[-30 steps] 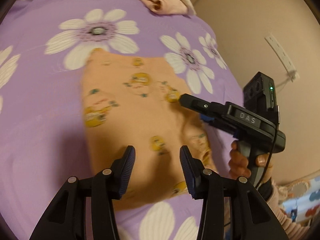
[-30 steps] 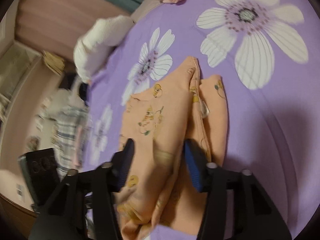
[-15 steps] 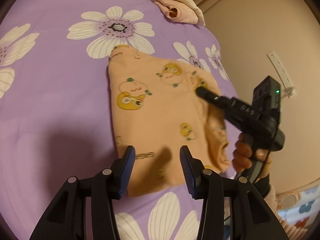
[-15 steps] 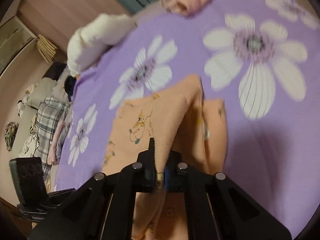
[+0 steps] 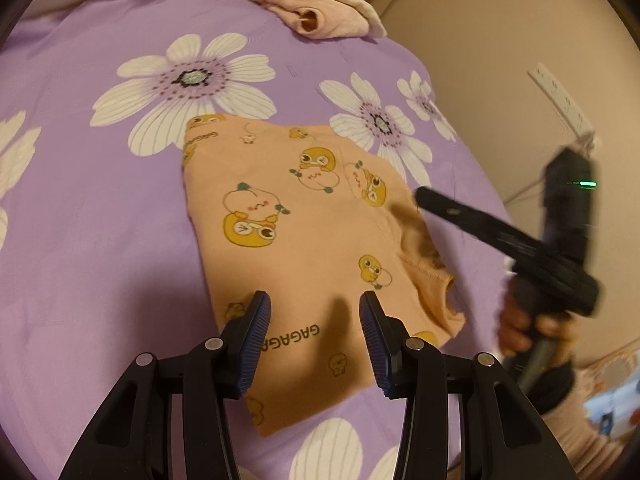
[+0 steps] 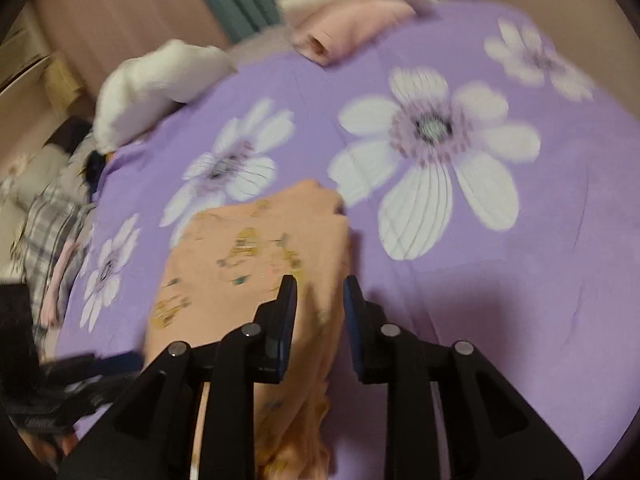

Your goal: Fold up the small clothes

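Right fingers (image 6: 320, 292), just opening, straddle the shirt's (image 5: 316, 248) fold unpinched; left fingers (image 5: 314, 312) hover spread, so it may spring back.

My two black hand-held grippers and the sleeve I wear.

My left gripper (image 5: 314, 338) has two matt black arms with triangular cut-outs, a round silver screw at each joint, and ribbed dark-blue pads (image 5: 256, 344) on the inner faces of its fingers. My right gripper (image 6: 320, 320) is built the same, with black angular arms, silver screws and blue-faced pads. From the left wrist view its long black body carries an upright black box with a thin green light, and a dark cable trails from it. My right hand (image 5: 520, 320) wraps its grey grip; I wear a dark wrist strap and a pale pink ribbed sleeve (image 5: 580, 436).
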`<state>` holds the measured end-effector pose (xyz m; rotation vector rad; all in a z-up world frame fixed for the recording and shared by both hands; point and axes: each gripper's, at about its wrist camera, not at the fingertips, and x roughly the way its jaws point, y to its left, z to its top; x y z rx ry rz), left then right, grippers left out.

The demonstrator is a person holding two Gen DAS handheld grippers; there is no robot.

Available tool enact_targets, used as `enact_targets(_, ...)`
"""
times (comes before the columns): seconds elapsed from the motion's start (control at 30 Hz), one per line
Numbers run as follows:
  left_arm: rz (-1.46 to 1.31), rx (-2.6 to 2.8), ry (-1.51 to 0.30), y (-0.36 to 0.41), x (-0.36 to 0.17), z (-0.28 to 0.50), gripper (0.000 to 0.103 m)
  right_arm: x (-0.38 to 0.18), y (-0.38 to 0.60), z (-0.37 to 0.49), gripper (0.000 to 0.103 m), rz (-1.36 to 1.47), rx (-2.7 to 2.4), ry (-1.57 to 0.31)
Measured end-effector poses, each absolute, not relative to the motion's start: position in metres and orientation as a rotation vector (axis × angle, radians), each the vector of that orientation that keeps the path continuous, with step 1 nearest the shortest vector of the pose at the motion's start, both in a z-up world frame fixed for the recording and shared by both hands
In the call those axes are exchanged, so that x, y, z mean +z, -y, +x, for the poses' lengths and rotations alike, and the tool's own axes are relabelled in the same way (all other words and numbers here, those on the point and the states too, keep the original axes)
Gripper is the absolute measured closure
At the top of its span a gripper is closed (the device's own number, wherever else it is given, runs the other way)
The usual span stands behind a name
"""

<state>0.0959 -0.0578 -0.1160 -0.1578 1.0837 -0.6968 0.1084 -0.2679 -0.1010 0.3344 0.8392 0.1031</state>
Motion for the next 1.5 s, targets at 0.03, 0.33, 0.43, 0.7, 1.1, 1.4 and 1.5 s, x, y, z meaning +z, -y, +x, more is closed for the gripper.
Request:
enact_targets(0.03,-0.132,-0.693,-1.083,0.062,-0.118,0.095,0.059,-0.098,0.267,0.104,0.079,0.332,0.137,-0.828)
enact_targets(0.33,-0.034,-0.684,-1.105,0.074,-0.136,0.095,0.059,-0.134,0.234,0.075,0.09,0.13,0.212,-0.967)
enact_targets(0.43,-0.039,-0.68,-1.098,0.071,-0.131,0.09,0.059,-0.135,0.243,0.073,0.09,0.163,0.21,-0.964)
enact_targets(0.7,-0.035,-0.7,-1.106,0.063,-0.138,0.065,0.059,-0.116,0.23,0.047,0.083,0.133,0.223,-0.915)
enact_targets(1.1,-0.086,-0.699,-1.122,0.057,-0.141,0.058,0.059,-0.13,0.224,0.042,0.087,0.085,0.164,-0.955)
enact_targets(1.4,-0.194,-0.666,-1.111,0.027,-0.13,0.058,0.059,-0.115,0.222,0.024,0.083,0.045,0.138,-0.92)
enact_targets(1.5,-0.232,-0.646,-1.111,0.017,-0.129,0.061,0.059,-0.111,0.225,0.021,0.08,0.049,0.129,-0.914)
